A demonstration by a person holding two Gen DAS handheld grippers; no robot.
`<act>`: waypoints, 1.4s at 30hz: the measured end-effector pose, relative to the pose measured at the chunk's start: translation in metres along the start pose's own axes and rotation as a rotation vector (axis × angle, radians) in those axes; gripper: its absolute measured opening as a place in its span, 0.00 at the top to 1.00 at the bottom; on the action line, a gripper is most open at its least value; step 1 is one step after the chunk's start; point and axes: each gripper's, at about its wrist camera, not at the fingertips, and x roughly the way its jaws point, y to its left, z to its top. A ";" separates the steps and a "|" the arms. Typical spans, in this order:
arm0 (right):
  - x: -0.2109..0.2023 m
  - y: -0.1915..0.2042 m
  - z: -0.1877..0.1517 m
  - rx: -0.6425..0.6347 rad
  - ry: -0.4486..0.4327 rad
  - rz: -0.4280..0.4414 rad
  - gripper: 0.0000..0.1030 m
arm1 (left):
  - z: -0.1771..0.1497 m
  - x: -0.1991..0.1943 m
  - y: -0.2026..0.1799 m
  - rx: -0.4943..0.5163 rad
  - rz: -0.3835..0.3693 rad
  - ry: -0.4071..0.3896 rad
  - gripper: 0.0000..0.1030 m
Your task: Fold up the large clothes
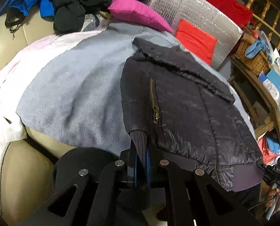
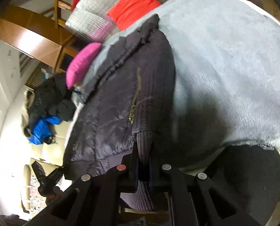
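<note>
A dark quilted jacket (image 1: 187,101) with a brass pocket zipper lies folded on a light blue-grey blanket (image 1: 74,86). My left gripper (image 1: 140,150) is shut on the jacket's ribbed knit cuff (image 1: 139,141) at the near edge. In the right wrist view the same jacket (image 2: 117,98) lies on the blanket (image 2: 224,71), and my right gripper (image 2: 143,160) is shut on a ribbed knit cuff (image 2: 144,146). The other gripper shows at the frame edge in each view (image 1: 271,171) (image 2: 45,179).
A magenta cushion (image 1: 138,13) and a red cushion (image 1: 196,37) lie at the blanket's far end against silver foil padding (image 1: 205,15). A pile of black and blue clothes (image 1: 64,1) sits on the cream sofa (image 1: 23,169). Wooden shelving with a basket (image 1: 252,56) stands right.
</note>
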 end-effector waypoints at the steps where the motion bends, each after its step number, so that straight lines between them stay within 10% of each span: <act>1: -0.003 0.002 0.002 -0.002 -0.008 0.014 0.92 | 0.002 -0.003 0.000 -0.004 -0.006 -0.006 0.92; 23: -0.001 -0.012 -0.003 0.010 -0.009 0.035 0.92 | -0.004 -0.002 -0.006 0.024 0.075 0.024 0.92; 42: -0.031 -0.004 0.011 -0.038 -0.028 0.036 0.92 | 0.015 -0.017 0.002 -0.005 -0.020 -0.009 0.92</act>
